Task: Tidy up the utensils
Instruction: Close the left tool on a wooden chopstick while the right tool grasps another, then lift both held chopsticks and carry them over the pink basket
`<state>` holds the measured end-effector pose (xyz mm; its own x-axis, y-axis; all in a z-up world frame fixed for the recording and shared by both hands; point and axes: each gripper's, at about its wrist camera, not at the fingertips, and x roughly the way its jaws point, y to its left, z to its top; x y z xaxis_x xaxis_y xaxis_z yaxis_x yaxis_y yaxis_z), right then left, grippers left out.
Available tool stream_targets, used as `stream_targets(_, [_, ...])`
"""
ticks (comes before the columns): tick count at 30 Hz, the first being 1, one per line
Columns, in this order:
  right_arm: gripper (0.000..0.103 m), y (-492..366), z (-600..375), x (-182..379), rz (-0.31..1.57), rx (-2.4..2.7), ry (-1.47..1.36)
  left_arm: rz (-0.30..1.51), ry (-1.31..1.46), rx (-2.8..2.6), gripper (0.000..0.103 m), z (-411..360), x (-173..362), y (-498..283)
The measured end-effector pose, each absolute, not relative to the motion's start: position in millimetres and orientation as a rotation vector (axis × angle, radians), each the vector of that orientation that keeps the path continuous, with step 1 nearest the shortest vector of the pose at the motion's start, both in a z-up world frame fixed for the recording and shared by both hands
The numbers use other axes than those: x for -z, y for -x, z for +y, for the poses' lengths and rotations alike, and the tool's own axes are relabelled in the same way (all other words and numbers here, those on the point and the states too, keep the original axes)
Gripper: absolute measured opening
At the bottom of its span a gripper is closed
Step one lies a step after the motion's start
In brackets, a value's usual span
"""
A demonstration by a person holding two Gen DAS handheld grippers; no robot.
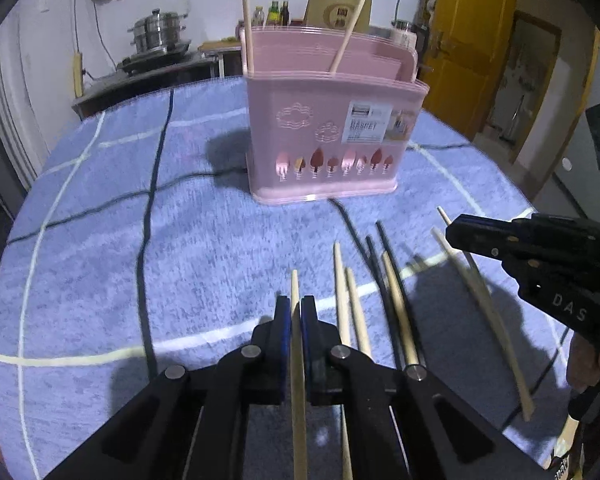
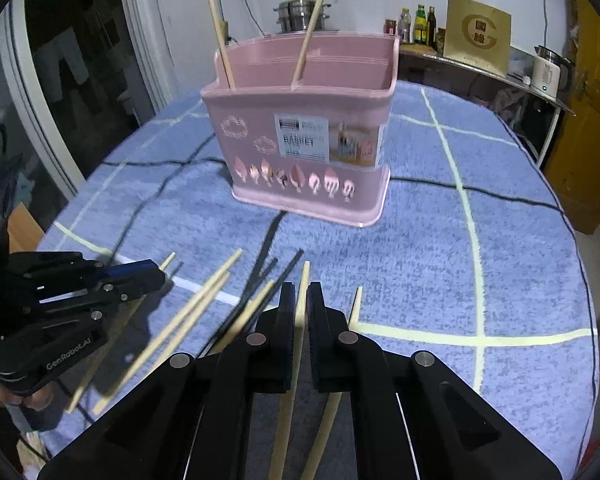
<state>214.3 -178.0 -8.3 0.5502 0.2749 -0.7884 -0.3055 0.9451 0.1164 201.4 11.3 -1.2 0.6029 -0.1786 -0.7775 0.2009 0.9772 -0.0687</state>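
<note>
A pink utensil basket [image 1: 324, 136] [image 2: 304, 148] stands on the blue checked cloth with two wooden chopsticks [image 1: 247, 20] [image 2: 312, 28] upright in it. Several wooden and black chopsticks [image 1: 396, 304] [image 2: 196, 320] lie on the cloth near me. My left gripper [image 1: 296, 308] is shut on a wooden chopstick [image 1: 298, 380]; it also shows in the right wrist view [image 2: 156, 276]. My right gripper [image 2: 300, 296] is shut on a wooden chopstick [image 2: 296, 352]; it also shows in the left wrist view [image 1: 456, 232].
The round table's cloth [image 1: 140, 240] [image 2: 500, 240] curves off at its edges. Behind it are a counter with a steel pot [image 1: 158, 32], bottles [image 2: 416, 24], a cardboard box [image 2: 478, 32], a kettle [image 2: 548, 72] and a yellow door [image 1: 468, 40].
</note>
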Motion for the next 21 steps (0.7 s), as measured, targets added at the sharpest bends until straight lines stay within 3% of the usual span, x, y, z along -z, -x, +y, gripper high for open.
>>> stream_targets(12, [0.005,-199.9,-188.9,-43.9,0.803,-0.372,-0.014,0.748,0.012,0.244,0.005,20.4,-71.2,-188.4])
stream_targets(21, [0.003,-194.0,-191.6,-58.3,0.777,-0.388,-0.016,0.694,0.026,0.242,0.005,26.2,-97.3,-179.2])
